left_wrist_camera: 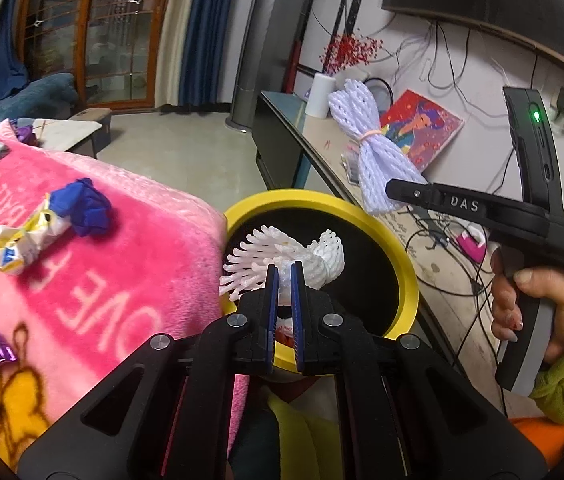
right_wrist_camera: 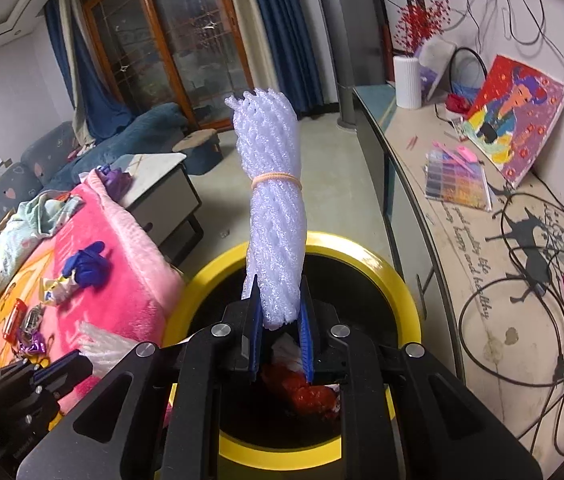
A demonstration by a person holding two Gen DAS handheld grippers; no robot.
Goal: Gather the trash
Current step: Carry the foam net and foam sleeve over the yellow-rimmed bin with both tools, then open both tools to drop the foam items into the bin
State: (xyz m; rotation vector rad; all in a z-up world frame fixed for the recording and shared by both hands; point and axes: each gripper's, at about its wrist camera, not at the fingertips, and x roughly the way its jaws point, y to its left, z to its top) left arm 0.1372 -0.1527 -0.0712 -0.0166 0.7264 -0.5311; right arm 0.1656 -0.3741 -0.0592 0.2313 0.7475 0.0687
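My left gripper (left_wrist_camera: 284, 276) pinches a soft white foam net (left_wrist_camera: 282, 252); my right gripper (right_wrist_camera: 279, 300) clamps a light, squashy banded foam bundle (right_wrist_camera: 269, 184) by its end, both above the yellow bin (right_wrist_camera: 394, 280) at frame centre.

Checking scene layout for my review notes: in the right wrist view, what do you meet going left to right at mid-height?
Pink blanket → blue glove → foam net bundle → colour chart → painting

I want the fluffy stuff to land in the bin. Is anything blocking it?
Nothing visible does. Both foam net bundles hang in the tongs over the yellow bin's open mouth; only red trash lies at the bottom.
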